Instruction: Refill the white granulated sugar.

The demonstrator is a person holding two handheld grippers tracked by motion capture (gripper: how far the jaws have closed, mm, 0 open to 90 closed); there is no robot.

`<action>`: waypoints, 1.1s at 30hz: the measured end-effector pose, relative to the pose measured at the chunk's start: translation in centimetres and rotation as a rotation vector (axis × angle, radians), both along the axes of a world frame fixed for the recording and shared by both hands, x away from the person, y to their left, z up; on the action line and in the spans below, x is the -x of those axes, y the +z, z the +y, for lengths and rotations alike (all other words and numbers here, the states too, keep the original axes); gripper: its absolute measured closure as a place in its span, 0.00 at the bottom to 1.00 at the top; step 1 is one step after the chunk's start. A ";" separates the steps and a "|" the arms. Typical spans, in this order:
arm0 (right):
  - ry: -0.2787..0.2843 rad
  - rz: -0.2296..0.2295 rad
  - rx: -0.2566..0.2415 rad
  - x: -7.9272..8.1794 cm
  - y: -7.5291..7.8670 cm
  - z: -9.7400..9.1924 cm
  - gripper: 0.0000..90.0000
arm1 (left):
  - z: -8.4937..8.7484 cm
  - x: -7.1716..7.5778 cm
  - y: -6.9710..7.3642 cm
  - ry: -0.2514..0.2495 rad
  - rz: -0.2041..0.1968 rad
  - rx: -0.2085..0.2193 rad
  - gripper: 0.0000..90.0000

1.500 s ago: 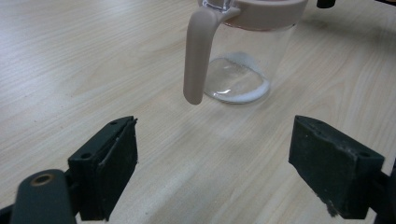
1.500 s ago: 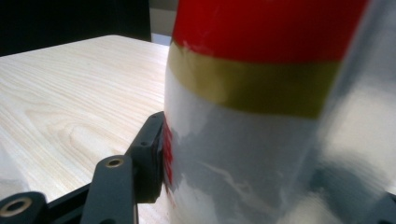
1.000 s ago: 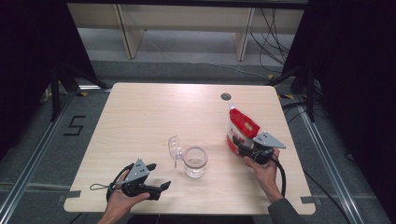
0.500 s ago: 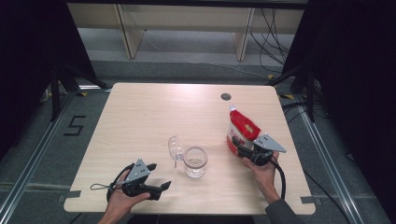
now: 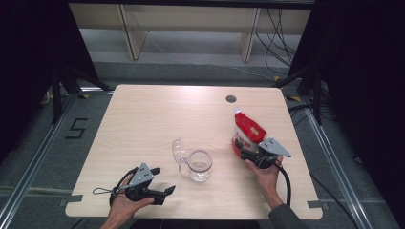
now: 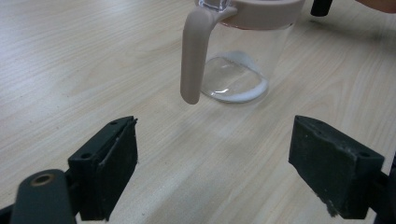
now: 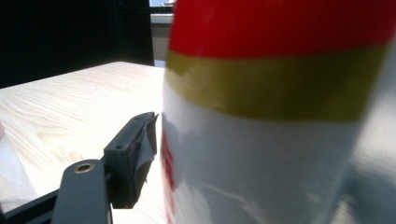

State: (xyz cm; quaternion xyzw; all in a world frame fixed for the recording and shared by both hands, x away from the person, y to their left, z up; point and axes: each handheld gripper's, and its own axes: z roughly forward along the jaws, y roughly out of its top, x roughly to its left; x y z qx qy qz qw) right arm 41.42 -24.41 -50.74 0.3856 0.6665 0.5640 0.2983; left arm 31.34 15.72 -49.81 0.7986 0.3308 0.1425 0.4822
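A red and white spouted pouch (image 5: 247, 130) stands upright on the wooden table (image 5: 157, 119) at the right. My right gripper (image 5: 241, 150) sits at its base with the pouch (image 7: 280, 140) between the jaws. The jaws have just been opening, and the one pad (image 7: 136, 156) that shows stands a sliver off the pouch's side. A clear jug (image 5: 199, 165) stands near the table's middle front, its flip lid (image 5: 178, 150) swung open to the left. My left gripper (image 5: 164, 180) rests open near the front edge, pointing at the jug (image 6: 243, 60), which stands a short way beyond its jaws (image 6: 215, 135).
A small dark grommet hole (image 5: 231, 98) sits at the table's far edge. Metal floor rails run along both sides of the table, and dark curtains hang at left and right. A shelf unit stands behind the table.
The right hand has eased back slightly at the foot of the pouch. Pouch, jug and left gripper keep their places.
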 end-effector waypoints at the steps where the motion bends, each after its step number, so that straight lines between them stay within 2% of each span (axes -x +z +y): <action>1: 0.015 -0.038 0.010 -0.3 -0.1 -0.2 0.32 | 0.0 -0.1 0.0 -0.009 -0.009 -0.005 0.17; 2: 0.002 -0.010 -0.003 -0.2 -0.2 -0.1 0.33 | 0.0 -0.1 0.0 -0.008 -0.007 -0.004 0.17; 3: -0.002 -0.023 0.000 -0.3 -0.3 -0.1 0.33 | 0.0 0.0 0.1 -0.003 -0.007 -0.017 0.17; 4: 0.007 -0.008 -0.012 -0.3 -0.4 -0.1 0.35 | -0.1 0.2 0.1 0.010 0.009 0.000 0.17; 5: 0.008 -0.042 0.003 -0.4 -0.4 -0.2 0.36 | -0.1 0.1 0.1 0.004 0.004 -0.001 0.17; 8: 0.022 -0.040 -0.012 -0.5 -0.5 -0.1 0.43 | -0.1 0.1 0.0 0.000 0.005 0.003 0.17; 9: 0.032 -0.011 -0.029 -0.4 -0.5 -0.1 0.45 | -0.1 0.0 0.0 -0.001 0.006 -0.006 0.17; 10: 0.024 -0.011 -0.015 -0.4 -0.5 -0.2 0.46 | -0.1 0.1 0.0 -0.001 0.007 -0.003 0.17; 15: 0.022 -0.019 -0.024 -0.4 -0.5 -0.1 0.49 | -0.1 0.2 0.1 0.002 0.006 -0.005 0.17; 16: 0.027 -0.047 -0.014 -0.6 -0.5 -0.1 0.50 | -0.1 0.1 0.0 -0.002 0.007 -0.004 0.17; 17: 0.037 -0.043 -0.001 -0.5 -0.4 -0.2 0.50 | -0.1 0.1 0.0 -0.002 0.011 0.001 0.17; 18: 0.032 -0.016 0.018 -0.4 -0.3 -0.2 0.50 | -0.1 0.1 0.0 -0.004 0.007 0.000 0.17; 19: 0.033 -0.054 0.020 -0.6 -0.3 -0.2 0.51 | -0.1 0.1 0.0 -0.004 0.006 -0.002 0.17; 20: 0.050 -0.065 0.022 -0.7 -0.3 -0.1 0.51 | -0.1 0.1 0.1 0.000 0.007 -0.005 0.17; 21: 0.036 -0.024 0.015 -0.3 -0.2 -0.1 0.51 | -0.1 0.1 0.1 0.000 0.007 -0.005 0.17; 22: 0.043 -0.052 0.047 -0.4 -0.1 -0.4 0.51 | 0.0 0.1 0.1 0.002 0.006 -0.005 0.17; 23: 0.033 -0.006 0.014 -0.1 0.0 -0.3 0.51 | 0.0 0.1 0.1 0.006 0.010 -0.001 0.17; 24: 0.037 -0.026 0.028 -0.2 0.0 -0.5 0.52 | 0.0 0.1 0.1 0.006 0.010 -0.002 0.17; 25: 0.067 -0.053 0.051 -0.4 0.1 -0.8 0.52 | 0.0 0.1 0.1 0.001 0.010 0.003 0.17; 26: 0.056 -0.067 0.081 -0.3 0.3 -0.9 0.52 | 0.0 0.1 0.1 -0.002 0.004 -0.002 0.17; 27: 0.062 -0.079 0.087 -0.2 0.3 -0.9 0.52 | 0.0 0.1 0.1 -0.002 0.004 -0.001 0.17; 28: 0.065 -0.061 0.083 0.1 0.5 -0.9 0.52 | 0.0 0.1 0.1 -0.002 0.005 0.000 0.17; 29: 0.058 -0.075 0.111 0.2 0.7 -1.1 0.52 | 0.0 0.1 0.1 0.000 0.008 0.001 0.17; 31: 0.053 -0.072 0.111 0.4 0.7 -1.0 0.52 | 0.0 0.1 0.1 0.000 0.008 0.000 0.17; 32: 0.064 -0.097 0.167 0.6 1.1 -1.1 0.53 | 0.0 0.1 0.1 0.000 0.008 0.001 0.17; 33: 0.070 -0.100 0.179 0.8 1.2 -1.1 0.53 | 0.0 0.1 0.1 -0.001 0.004 0.006 0.17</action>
